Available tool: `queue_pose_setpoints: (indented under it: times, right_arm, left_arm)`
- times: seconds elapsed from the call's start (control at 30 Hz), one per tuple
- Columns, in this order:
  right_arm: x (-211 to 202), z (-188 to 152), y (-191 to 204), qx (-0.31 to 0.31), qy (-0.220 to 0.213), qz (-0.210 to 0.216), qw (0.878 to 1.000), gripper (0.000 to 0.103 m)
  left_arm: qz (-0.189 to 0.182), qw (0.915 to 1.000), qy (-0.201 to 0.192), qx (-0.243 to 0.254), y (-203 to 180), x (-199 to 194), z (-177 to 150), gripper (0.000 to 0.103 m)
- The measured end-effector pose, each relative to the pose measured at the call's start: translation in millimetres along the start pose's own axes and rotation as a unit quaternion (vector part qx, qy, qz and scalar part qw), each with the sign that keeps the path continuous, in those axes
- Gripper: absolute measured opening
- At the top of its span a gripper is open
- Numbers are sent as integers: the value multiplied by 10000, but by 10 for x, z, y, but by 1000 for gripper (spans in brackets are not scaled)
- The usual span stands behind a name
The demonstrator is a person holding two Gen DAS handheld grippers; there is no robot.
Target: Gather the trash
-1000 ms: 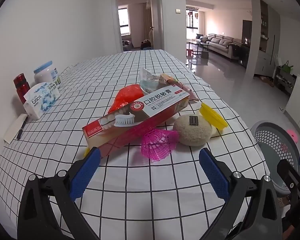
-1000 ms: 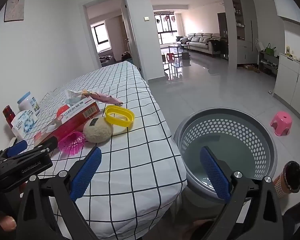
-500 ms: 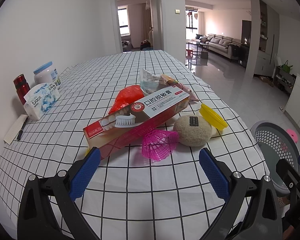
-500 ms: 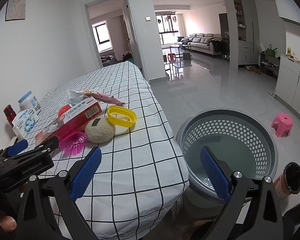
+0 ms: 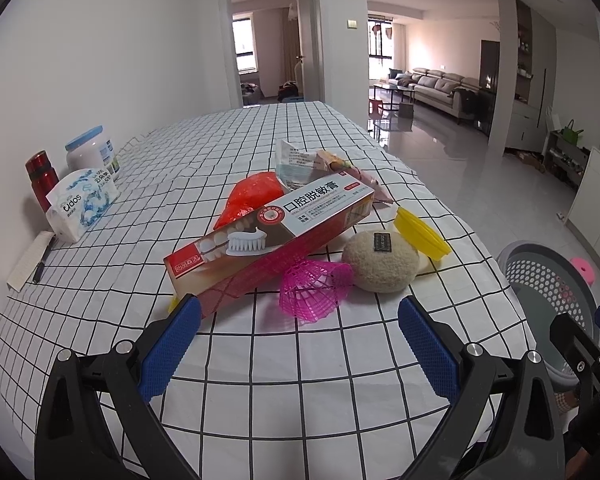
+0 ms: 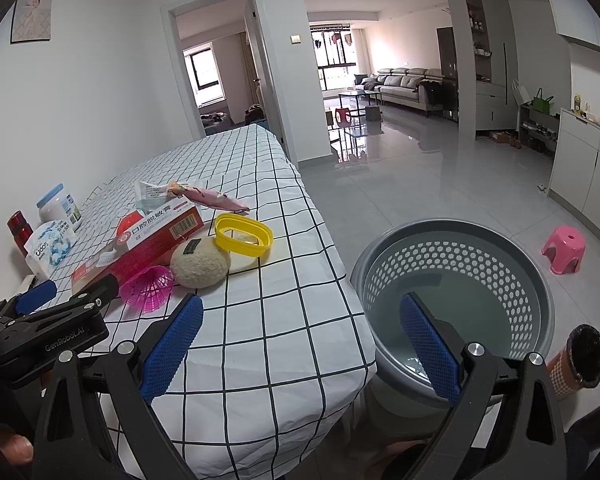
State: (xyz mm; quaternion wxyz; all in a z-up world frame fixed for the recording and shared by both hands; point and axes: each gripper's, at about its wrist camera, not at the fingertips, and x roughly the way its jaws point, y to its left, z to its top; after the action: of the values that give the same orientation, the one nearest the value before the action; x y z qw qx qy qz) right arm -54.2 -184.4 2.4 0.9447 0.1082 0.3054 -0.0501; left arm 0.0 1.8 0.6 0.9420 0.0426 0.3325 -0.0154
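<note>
A pile of trash lies on the checked table (image 5: 300, 380): a toothpaste box (image 5: 272, 236), a pink mesh cup (image 5: 312, 286), a beige round pad (image 5: 380, 260), a yellow ring (image 5: 420, 232), a red bag (image 5: 252, 196) and crumpled wrappers (image 5: 308, 164). My left gripper (image 5: 298, 344) is open and empty just in front of the pile. My right gripper (image 6: 300, 344) is open and empty, over the table's corner beside the grey perforated basket (image 6: 452, 284) on the floor. The pile also shows in the right wrist view, with the box (image 6: 140, 236) at the left.
A red bottle (image 5: 42, 180), a white jar (image 5: 92, 154), a tissue pack (image 5: 80, 204) and a pen (image 5: 42, 260) stand along the wall side. A pink stool (image 6: 564, 248) and a brown cup-shaped bin (image 6: 580, 360) are on the floor near the basket.
Both grippers have drifted slightly; the views shift a little. Nothing was taken hold of and the pile has not moved.
</note>
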Motion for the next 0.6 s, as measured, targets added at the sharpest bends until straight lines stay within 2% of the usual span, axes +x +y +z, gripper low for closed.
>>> queue_pose_setpoints:
  times: [0.6]
  right_arm:
    - [-15,-11,-8,-12,0,-19,10000,94]
  left_arm:
    - [-31,10000,-4,2,-23,-19,-20,97]
